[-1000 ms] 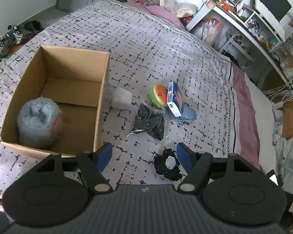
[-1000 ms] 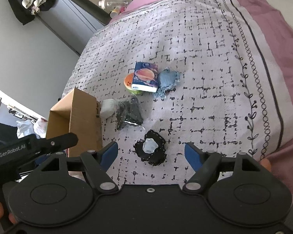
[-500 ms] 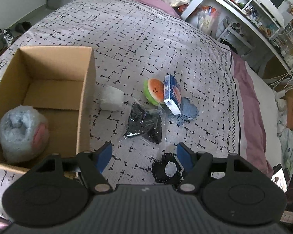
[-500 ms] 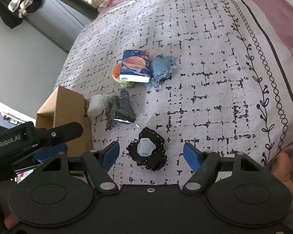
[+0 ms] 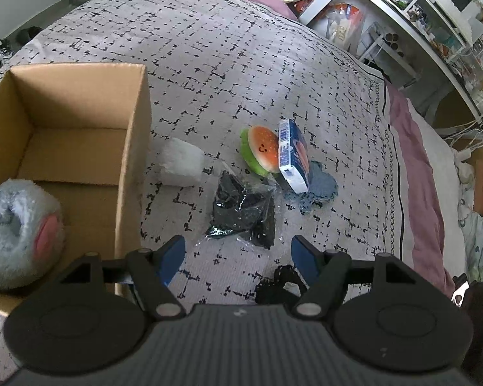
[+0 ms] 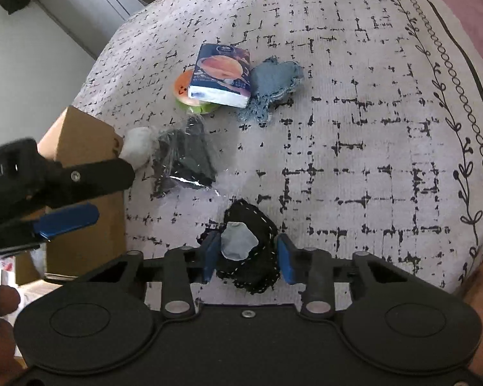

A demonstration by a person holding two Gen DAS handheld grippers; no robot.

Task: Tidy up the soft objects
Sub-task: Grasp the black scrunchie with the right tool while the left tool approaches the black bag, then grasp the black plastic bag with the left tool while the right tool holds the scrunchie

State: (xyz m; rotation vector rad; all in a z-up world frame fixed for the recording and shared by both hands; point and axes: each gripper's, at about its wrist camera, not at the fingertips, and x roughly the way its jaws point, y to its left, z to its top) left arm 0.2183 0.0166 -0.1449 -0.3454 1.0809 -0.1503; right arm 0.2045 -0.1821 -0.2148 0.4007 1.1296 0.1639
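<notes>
**Right claw flanks the black pouch**

We see a bedspread [image 5: 273, 74] with a black grid print carrying everything. At its left edge stands an open cardboard box [image 5: 135, 148] holding a fluffy blue plush [image 5: 16, 231]. Just beside the box lies a white foam block [image 5: 182, 164], then a clear bag of dark fabric [image 5: 244, 212], a burger plush [image 5: 259, 152], a tissue pack [image 6: 222, 77] leaning on it, and a denim piece [image 6: 273, 83]. Our left gripper [image 5: 238, 257] hangs above the bag, jaws wide apart, holding nothing. Our right gripper [image 6: 246, 259] has narrowed around the black stitched pouch [image 6: 251, 247]; we cannot tell whether its pads press it
</notes>
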